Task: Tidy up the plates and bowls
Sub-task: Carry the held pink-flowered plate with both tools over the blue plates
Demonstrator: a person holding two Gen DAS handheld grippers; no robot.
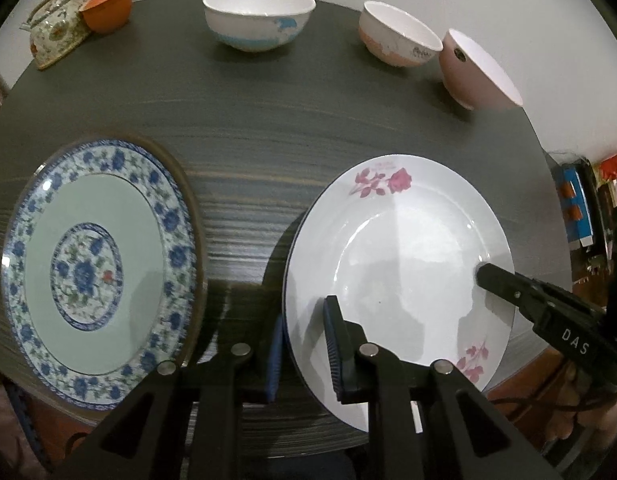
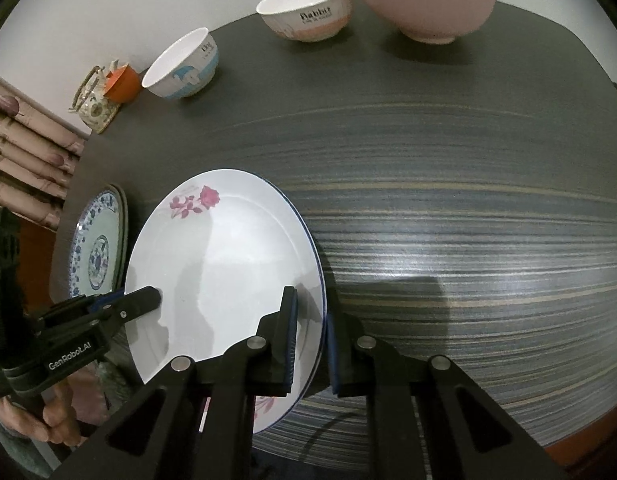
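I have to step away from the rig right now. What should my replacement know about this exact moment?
Left gripper and right gripper each straddle opposite rim edges of the white rose plate; grip looks closed, not certain.
Blue floral plate sits left of it on the table, apart.
Three bowls stand separately at the far edge: blue-print, peach, pink.
Nothing stacked yet; plates and bowls remain.

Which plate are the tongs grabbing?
The white plate with pink roses. Both tongs, left and right, clamp its rim on opposite sides. The blue-flowered plate sits beside it, untouched.
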